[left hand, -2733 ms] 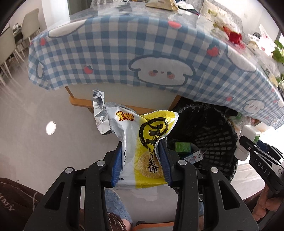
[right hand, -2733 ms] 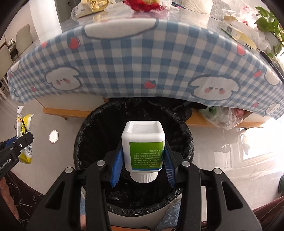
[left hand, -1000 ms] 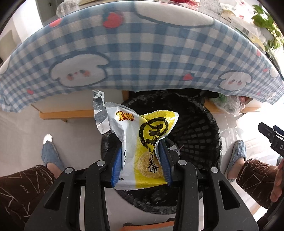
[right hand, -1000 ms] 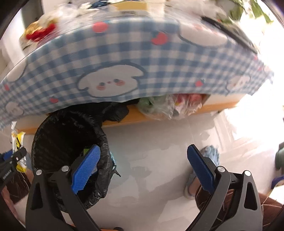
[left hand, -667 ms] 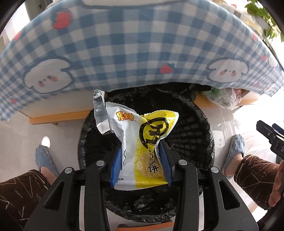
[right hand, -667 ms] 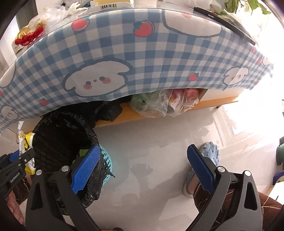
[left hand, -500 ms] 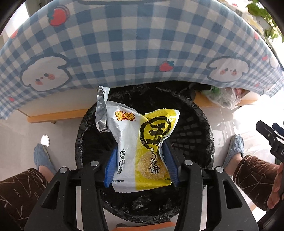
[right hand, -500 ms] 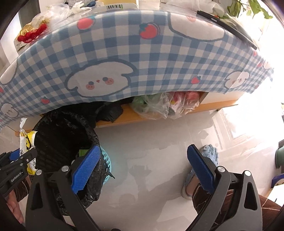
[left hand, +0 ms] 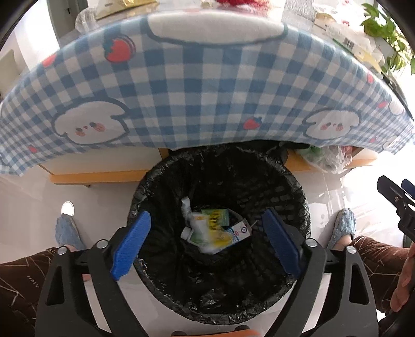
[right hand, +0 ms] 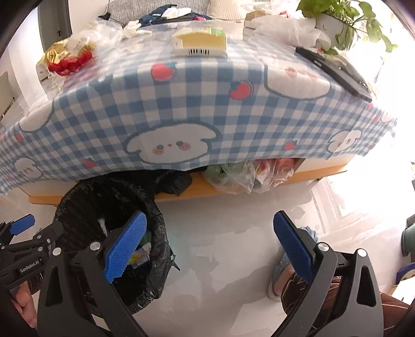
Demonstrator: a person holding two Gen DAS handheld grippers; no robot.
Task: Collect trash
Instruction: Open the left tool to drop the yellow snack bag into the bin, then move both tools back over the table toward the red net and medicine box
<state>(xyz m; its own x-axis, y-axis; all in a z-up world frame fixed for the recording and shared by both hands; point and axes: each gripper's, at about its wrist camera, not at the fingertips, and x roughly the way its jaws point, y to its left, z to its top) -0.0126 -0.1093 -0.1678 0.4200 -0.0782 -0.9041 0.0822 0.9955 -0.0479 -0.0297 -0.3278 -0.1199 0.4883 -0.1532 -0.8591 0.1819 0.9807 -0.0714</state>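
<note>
My left gripper (left hand: 206, 242) is open and empty, held over the black-lined trash bin (left hand: 290, 186). The yellow snack bag (left hand: 215, 233) lies blurred in the bin's bottom on a white bottle and small cartons. My right gripper (right hand: 208, 246) is open and empty over the white floor, to the right of the bin (right hand: 158, 215). On the blue checked tablecloth (right hand: 181, 109) lie a red and gold wrapper (right hand: 66, 61), a yellow-white box (right hand: 199, 44) and plastic bags (right hand: 285, 28).
A low wooden shelf under the table holds filled plastic bags (right hand: 249, 173). The person's legs and blue slippers (left hand: 342, 228) stand on both sides of the bin. A potted plant (right hand: 337, 15) and a dark flat device (right hand: 334, 70) sit on the table's right.
My left gripper opened over the bin and the yellow snack bag fell in. The right gripper, which had let go of its white bottle earlier, stayed open and tilted up toward the table.
</note>
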